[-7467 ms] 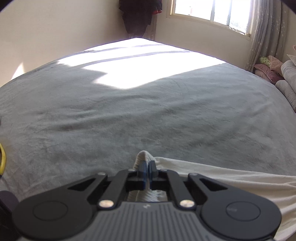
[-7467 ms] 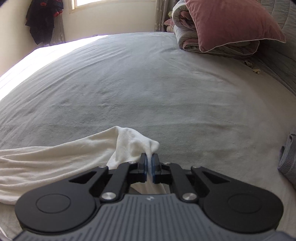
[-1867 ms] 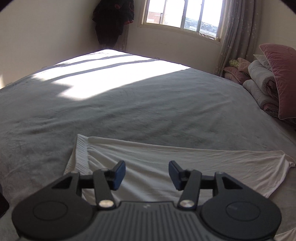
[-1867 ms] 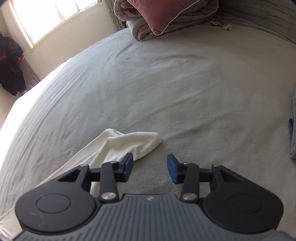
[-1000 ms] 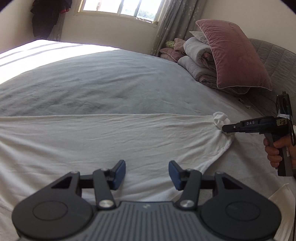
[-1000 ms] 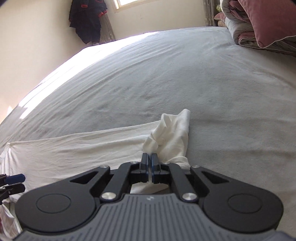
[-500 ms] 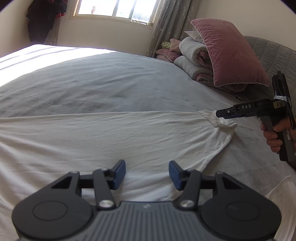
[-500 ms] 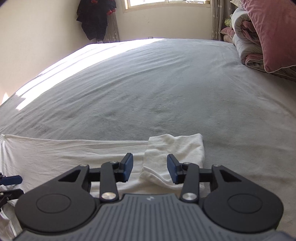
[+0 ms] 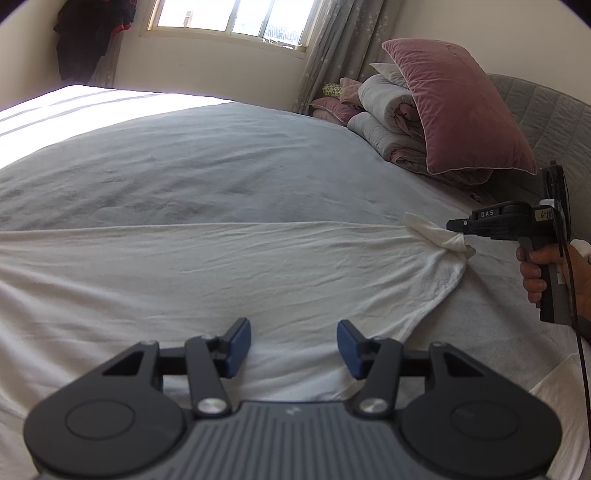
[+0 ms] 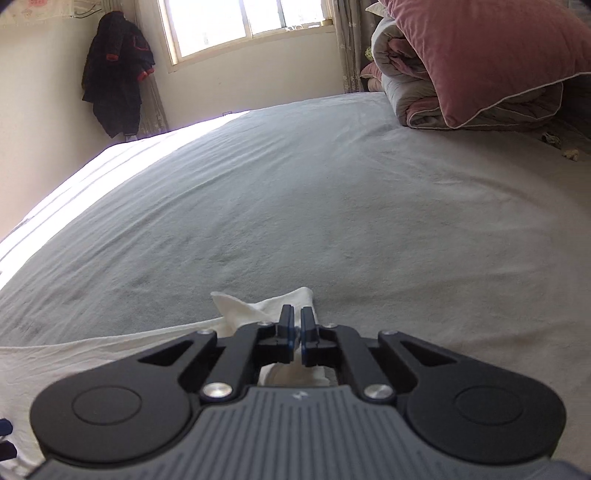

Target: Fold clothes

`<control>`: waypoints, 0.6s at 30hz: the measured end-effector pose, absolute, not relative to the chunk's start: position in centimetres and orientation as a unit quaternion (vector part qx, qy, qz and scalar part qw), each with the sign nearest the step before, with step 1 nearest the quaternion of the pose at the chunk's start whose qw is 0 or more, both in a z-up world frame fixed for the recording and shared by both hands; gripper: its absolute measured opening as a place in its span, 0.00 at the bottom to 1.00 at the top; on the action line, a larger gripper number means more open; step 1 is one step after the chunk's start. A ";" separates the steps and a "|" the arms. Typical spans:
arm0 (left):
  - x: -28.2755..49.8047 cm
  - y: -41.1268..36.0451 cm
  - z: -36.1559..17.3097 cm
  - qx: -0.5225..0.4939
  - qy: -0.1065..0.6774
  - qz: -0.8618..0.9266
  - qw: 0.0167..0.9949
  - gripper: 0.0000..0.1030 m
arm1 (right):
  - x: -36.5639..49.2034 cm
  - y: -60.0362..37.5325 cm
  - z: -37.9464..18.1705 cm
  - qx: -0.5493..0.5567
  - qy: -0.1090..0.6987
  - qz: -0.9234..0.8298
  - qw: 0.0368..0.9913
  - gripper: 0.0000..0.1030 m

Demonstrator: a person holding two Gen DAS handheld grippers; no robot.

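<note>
The white garment [image 9: 229, 273] lies spread across the grey bed [image 9: 207, 170], its far corner pinched in the right claw [image 10: 296, 328]. The left claw [image 9: 293, 347] hovers wide and empty above the near edge. With one small pinch alone, pulling could slip the corner free or drag the cloth into wrinkles.

Black left claw [image 9: 293, 347] with blue pads [image 9: 238, 345], silver screws, ribbed grey housing

Wide grey fleece bed cover [image 9: 229, 173], sunlit at far left. Mauve velvet pillow w/ white piping [image 9: 458, 107] atop rolled grey quilts [image 9: 388, 122] by quilted grey headboard [image 9: 546, 114]. Dark jacket [image 10: 116, 74] hung nr window [image 10: 243, 22] & patterned grey curtain [image 9: 332, 48].
</note>
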State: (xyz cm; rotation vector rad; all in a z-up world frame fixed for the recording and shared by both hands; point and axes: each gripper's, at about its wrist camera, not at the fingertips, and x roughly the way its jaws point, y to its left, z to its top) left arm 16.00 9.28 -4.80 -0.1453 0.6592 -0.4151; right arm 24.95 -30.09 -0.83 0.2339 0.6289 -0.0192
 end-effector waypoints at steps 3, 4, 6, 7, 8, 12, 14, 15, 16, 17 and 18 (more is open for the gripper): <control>16.0 9.3 -4.8 -0.071 0.322 -0.203 0.922 0.52 | 24.5 -33.3 -0.7 0.162 0.299 -0.061 0.938 0.02; 16.0 9.3 -4.8 -0.071 0.322 -0.203 0.922 0.52 | 24.4 -34.5 -0.7 0.177 0.298 -0.080 0.935 0.02; 16.0 9.3 -4.7 -0.071 0.322 -0.203 0.922 0.52 | 24.0 -36.3 -1.1 0.196 0.300 -0.113 0.927 0.02; 16.0 9.3 -4.7 -0.070 0.322 -0.203 0.922 0.52 | 23.8 -37.1 -1.4 0.200 0.304 -0.126 0.923 0.02; 16.0 9.3 -4.7 -0.070 0.322 -0.203 0.922 0.52 | 23.5 -37.7 -1.7 0.205 0.310 -0.132 0.919 0.02; 16.0 9.2 -4.7 -0.069 0.321 -0.204 0.922 0.52 | 22.3 -39.2 -2.4 0.238 0.303 -0.142 0.912 0.04; 15.9 9.3 -4.6 -0.069 0.322 -0.206 0.921 0.52 | 22.3 -39.4 -2.2 0.243 0.303 -0.140 0.911 0.16; 15.9 9.3 -4.6 -0.070 0.322 -0.208 0.921 0.52 | 22.3 -39.5 -2.1 0.245 0.303 -0.138 0.910 0.16; 15.9 9.3 -4.5 -0.070 0.323 -0.209 0.920 0.52 | 22.3 -39.6 -2.1 0.248 0.303 -0.137 0.910 0.16; 15.9 9.3 -4.5 -0.071 0.323 -0.210 0.920 0.52 | 22.3 -39.7 -2.0 0.250 0.304 -0.136 0.909 0.17; 15.9 9.3 -4.5 -0.072 0.324 -0.210 0.920 0.52 | 22.3 -39.8 -1.9 0.252 0.304 -0.135 0.909 0.17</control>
